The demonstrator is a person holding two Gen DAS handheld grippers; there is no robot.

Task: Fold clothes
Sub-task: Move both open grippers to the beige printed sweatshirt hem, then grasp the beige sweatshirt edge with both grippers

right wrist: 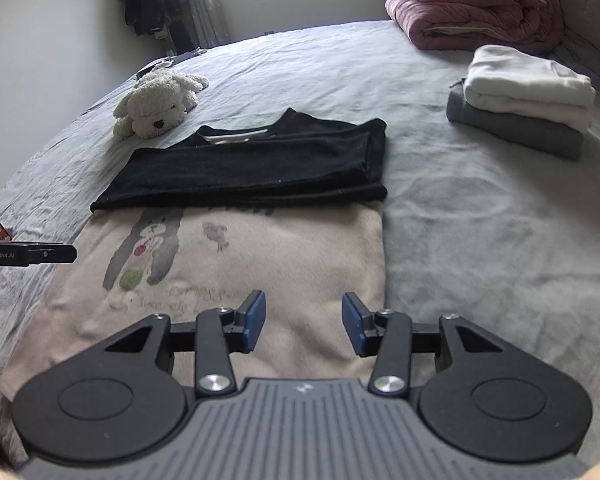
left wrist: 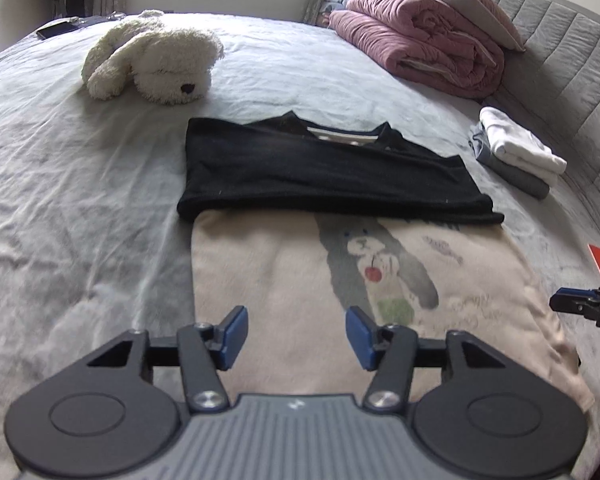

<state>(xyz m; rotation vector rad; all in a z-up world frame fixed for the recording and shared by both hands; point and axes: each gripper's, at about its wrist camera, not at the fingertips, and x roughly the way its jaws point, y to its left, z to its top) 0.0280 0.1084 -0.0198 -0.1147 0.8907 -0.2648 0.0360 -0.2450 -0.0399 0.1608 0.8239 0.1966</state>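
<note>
The left gripper (left wrist: pixel 296 338) hangs over the near part of a cream shirt (left wrist: pixel 284 272) that lies flat on the bed (left wrist: pixel 60 184). Its blue-padded fingers (left wrist: pixel 233 336) are spread wide, with nothing between them, and the shirt's left edge runs just outside the left finger. A printed rabbit figure (left wrist: pixel 376 264) sits ahead of the right finger.

The right gripper (right wrist: pixel 303 322) hovers above the same shirt near its right edge, its fingers (right wrist: pixel 256 320) also parted and empty; whether either gripper touches the cloth cannot be told from these views. The tip of the right gripper shows at the right border of the left wrist view, and the left gripper's black side reaches in from the left of the right wrist view.

Straight ahead of both pairs of fingers, a folded black shirt (left wrist: pixel 324 172) lies across the far end of the cream shirt, overlapping it, collar pointing away. Beyond it and to the left rests a white plush dog (left wrist: pixel 156 64). Ahead and to the right, a small stack of folded clothes (right wrist: pixel 524 100), white on grey, sits well apart from the shirts, and a rolled pink quilt (left wrist: pixel 424 36) lies farther back against the grey headboard (left wrist: pixel 572 64).
</note>
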